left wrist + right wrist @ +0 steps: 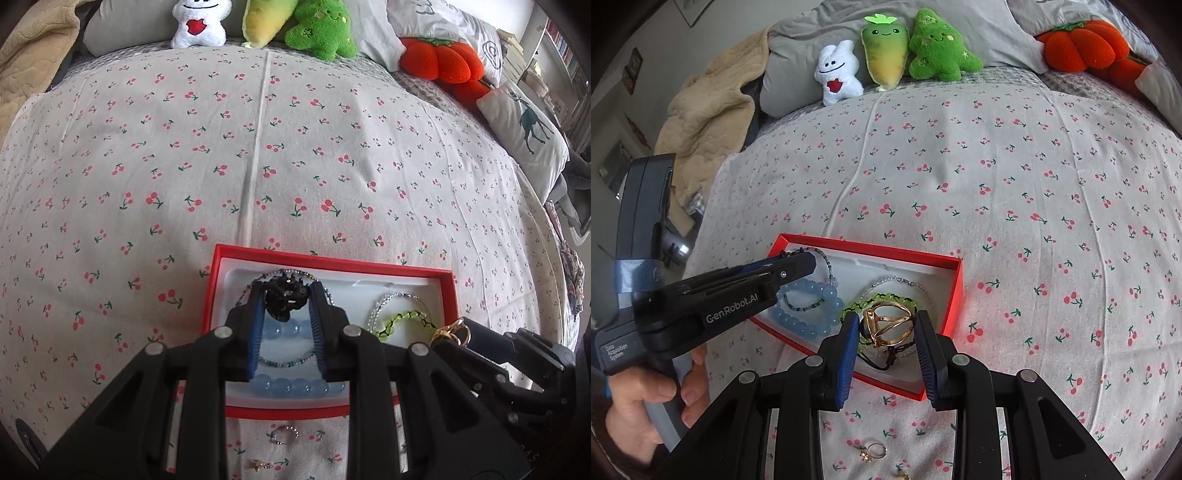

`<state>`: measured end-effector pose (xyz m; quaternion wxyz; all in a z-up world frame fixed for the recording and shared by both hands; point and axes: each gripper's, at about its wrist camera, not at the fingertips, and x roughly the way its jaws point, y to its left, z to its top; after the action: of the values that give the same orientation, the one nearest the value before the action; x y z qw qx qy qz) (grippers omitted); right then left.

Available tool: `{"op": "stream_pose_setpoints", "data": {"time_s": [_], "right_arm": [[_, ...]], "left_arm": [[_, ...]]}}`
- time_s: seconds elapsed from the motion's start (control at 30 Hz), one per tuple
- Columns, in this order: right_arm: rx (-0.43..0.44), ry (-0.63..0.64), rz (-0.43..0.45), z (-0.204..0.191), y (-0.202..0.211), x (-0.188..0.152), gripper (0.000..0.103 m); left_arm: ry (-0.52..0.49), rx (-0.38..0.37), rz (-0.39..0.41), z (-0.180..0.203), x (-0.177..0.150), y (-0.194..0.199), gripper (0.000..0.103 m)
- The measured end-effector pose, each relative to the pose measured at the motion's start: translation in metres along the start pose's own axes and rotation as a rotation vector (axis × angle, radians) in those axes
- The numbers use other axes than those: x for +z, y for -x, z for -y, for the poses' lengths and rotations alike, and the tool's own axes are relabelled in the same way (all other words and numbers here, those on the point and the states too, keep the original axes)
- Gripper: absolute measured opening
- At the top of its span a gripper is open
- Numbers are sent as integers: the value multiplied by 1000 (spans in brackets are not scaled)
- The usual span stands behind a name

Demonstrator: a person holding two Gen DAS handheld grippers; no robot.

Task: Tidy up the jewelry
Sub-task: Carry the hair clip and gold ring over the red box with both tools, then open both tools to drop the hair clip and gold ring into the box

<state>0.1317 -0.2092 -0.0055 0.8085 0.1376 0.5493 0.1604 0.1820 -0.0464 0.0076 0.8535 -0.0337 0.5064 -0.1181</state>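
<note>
Over the red box (pixel 218 291) on the bed, the left tongs (pixel 286 295) pinch a small black ornament (pixel 286 298) and the right tongs (pixel 888 328) a light, rigid gold brooch (pixel 886 323), best held across its frame.

Your red box (pixel 445 291) lies open on the cherry-print bed, its white liner showing. Inside at its left sits a pale blue bead bracelet (pixel 809 314) with a thin dark beaded strand (pixel 827 269) looped around it. At the right a green bead bracelet (pixel 402 323) lies over a silvery chain (pixel 391 301). A black ornament (pixel 286 299) hangs over the left part of the box, and a gold cage-like ring (pixel 888 323) over the right. In front of the box, on the sheet, lie a silver ring (pixel 284 435) and a small gold piece (pixel 258 464).
</note>
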Motion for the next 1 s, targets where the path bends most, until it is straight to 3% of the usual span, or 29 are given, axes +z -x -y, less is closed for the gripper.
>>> {"op": "stream_pose_setpoints", "data": {"time_s": [0.17,0.33,0.6,0.63,0.73,1.0], "right_arm": [[-7,-3,-7,2,-4,1,31],[-15,-5,-16,4,-10,3,31],[-9,13,-32,-3,-16,5,33],[-7,16,-30,-4,-14,5,35],[-14,30,-6,-7,-5,3,59],[-48,41,33,-12,26,-18,64]], "left_arm": [[9,-4,-4,-3,0,-2,26],[17,-23,15,-7,-2,9,45],[-16,-5,63,-9,-13,38,61],[-20,-1,68,-10,-15,41,64],[-32,16,80,-13,-24,51,70],[-49,35,56,-20,-58,64,77]]}}
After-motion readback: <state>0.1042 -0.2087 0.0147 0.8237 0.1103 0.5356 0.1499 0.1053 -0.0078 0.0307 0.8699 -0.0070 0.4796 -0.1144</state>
